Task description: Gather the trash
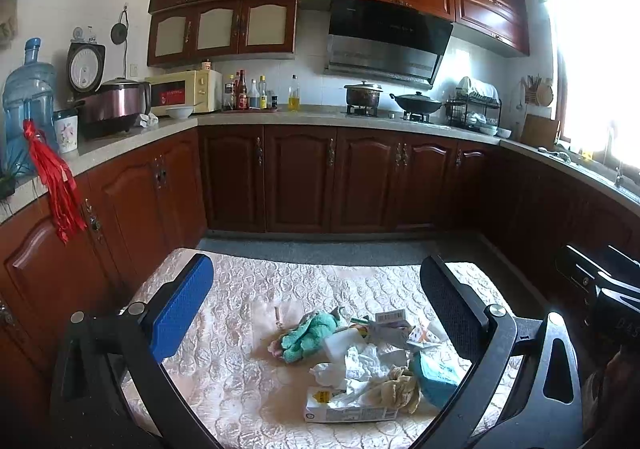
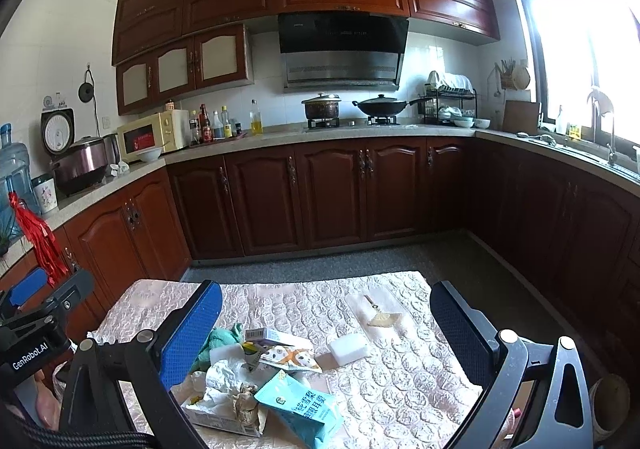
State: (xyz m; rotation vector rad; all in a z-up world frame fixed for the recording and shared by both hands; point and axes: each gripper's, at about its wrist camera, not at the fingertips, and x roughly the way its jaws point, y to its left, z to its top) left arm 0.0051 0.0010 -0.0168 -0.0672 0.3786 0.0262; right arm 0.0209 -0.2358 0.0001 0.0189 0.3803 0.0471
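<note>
Both the left gripper (image 1: pixel 316 313) and the right gripper (image 2: pixel 326 329) hover with fingers wide apart, holding nothing. The heap of crumpled white tissue, cartons and teal snack packet (image 2: pixel 256 381) sits near the front left corner of the pale quilted table cover (image 2: pixel 400 377). Best to descend on one loose light piece, pinching its raised fold

a home kitchen. ahead of the gripper run dark red wooden cabinets (image 2: pixel 332 201) under a stone tabletop (image 2: pixel 360 133), with a range hood (image 2: pixel 342 49) above a gas stove carrying a pot (image 2: pixel 322 106) and wok (image 2: pixel 380 105). off left stand a microwave (image 2: pixel 154 134), rice cooker (image 2: pixel 80 163) and sauce bottles (image 2: pixel 216 125); off right, a dish rack (image 2: pixel 450 101).
</note>
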